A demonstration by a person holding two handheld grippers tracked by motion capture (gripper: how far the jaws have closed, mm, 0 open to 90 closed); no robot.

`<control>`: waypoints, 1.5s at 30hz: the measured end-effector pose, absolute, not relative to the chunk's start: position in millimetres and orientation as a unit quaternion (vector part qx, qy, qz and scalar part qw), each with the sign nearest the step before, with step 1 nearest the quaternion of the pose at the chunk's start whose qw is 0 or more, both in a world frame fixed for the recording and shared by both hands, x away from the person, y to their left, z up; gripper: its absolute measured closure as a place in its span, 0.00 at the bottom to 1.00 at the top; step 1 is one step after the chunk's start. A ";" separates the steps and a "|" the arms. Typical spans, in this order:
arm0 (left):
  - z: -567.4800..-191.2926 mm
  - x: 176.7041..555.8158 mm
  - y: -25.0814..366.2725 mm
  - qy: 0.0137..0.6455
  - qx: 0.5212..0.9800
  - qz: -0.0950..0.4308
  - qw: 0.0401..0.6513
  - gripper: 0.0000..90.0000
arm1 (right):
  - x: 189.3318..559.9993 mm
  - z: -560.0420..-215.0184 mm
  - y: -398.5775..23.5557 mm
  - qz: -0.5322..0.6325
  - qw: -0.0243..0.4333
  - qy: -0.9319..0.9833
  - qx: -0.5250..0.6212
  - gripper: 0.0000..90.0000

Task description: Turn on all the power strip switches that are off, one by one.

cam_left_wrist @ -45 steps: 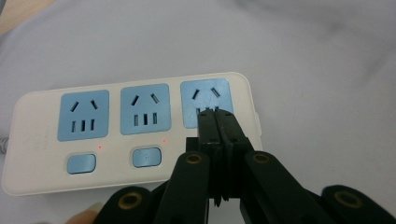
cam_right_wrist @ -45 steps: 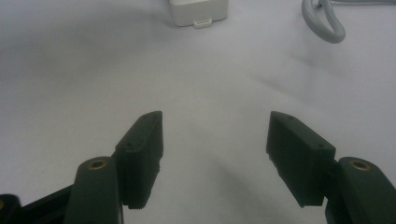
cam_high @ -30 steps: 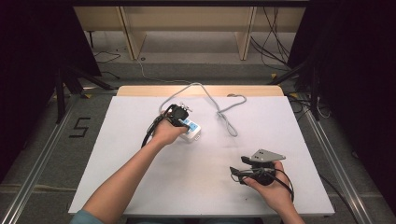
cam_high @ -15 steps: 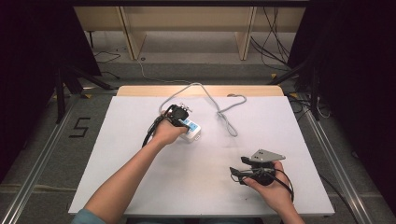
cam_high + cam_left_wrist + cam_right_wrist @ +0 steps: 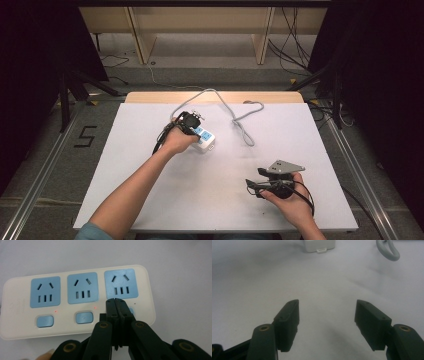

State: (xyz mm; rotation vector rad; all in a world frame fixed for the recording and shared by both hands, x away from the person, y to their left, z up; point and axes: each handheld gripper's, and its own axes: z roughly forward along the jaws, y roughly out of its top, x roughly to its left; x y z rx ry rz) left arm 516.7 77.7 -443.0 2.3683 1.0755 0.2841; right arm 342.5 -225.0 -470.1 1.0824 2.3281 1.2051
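A white power strip [image 5: 77,300] with three blue sockets and blue switch buttons lies on the white table; it also shows in the high view as the power strip [image 5: 205,139]. Small red lights glow beside its first two buttons. My left gripper [image 5: 116,302] is shut, its joined tips resting over the third button, which they mostly hide. From above, the left gripper [image 5: 191,126] sits on top of the strip. My right gripper [image 5: 327,315] is open over bare table, near the front right as the right gripper [image 5: 256,184] in the high view.
The strip's grey cable [image 5: 240,119] loops across the far part of the table [image 5: 150,200] and off its back edge. A cable loop [image 5: 388,251] and the strip's end [image 5: 319,245] lie ahead of the right gripper. Wooden shelving stands beyond the table.
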 end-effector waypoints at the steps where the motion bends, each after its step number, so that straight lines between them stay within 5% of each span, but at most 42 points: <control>1: -442.5 517.4 79.5 0.399 0.874 0.097 0.260 0.99 | 342.5 -470.1 -225.0 0.420 0.152 0.811 0.377 0.42; 45: -441.5 517.1 65.0 0.373 0.889 0.100 0.247 1.00 | 342.3 -470.3 -224.3 0.421 0.152 0.812 0.374 0.42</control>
